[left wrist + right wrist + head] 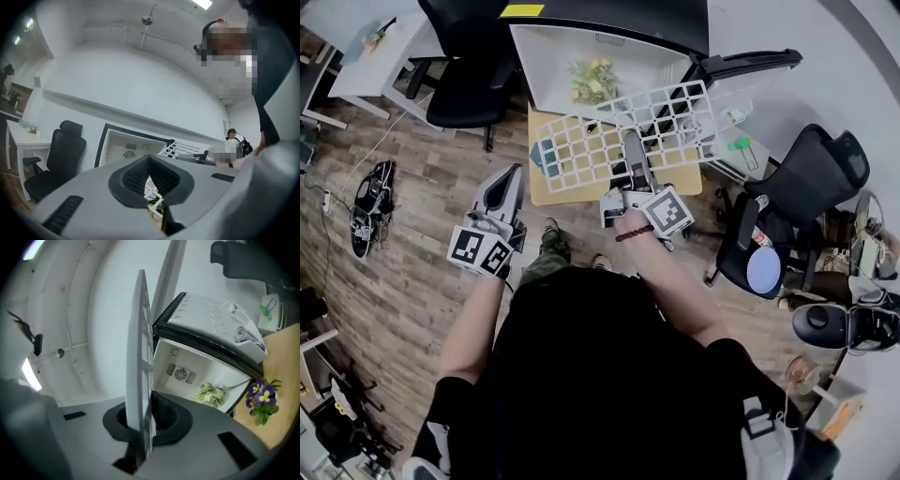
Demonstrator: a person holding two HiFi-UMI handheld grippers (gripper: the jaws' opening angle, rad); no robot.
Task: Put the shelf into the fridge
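**One shelf pinched in the right gripper, outside the open fridge**

At the far left of the head view, one white table (375, 52) is standing by the wall. The first of two black office chairs (464, 75) is sitting just beside it.

Next comes the left gripper (508, 178). It is hanging over the wooden floor, well apart from the shelf. In the left gripper view its jaws (149, 160) are pressing together with nothing between them, and they are pointing toward the fridge (126, 150).

A second table, a wooden one (548, 192), is lying just in front of the fridge. The single white grid shelf (623, 127) is hovering above it. The shelf is stretching across the mouth of the one fridge (572, 52), which is gaping open, and it is not sitting inside.

The right gripper (632, 145) is pinching the shelf at its near edge. In the right gripper view the shelf (140, 357) is running edge-on between the two dark pads, and both are bearing on it.

One bunch of pale flowers (211, 393) is lying inside the fridge. One sprig of purple flowers (262, 399) is resting on the wooden table.

At the right, the second black chair (811, 178) is standing apart from the table.
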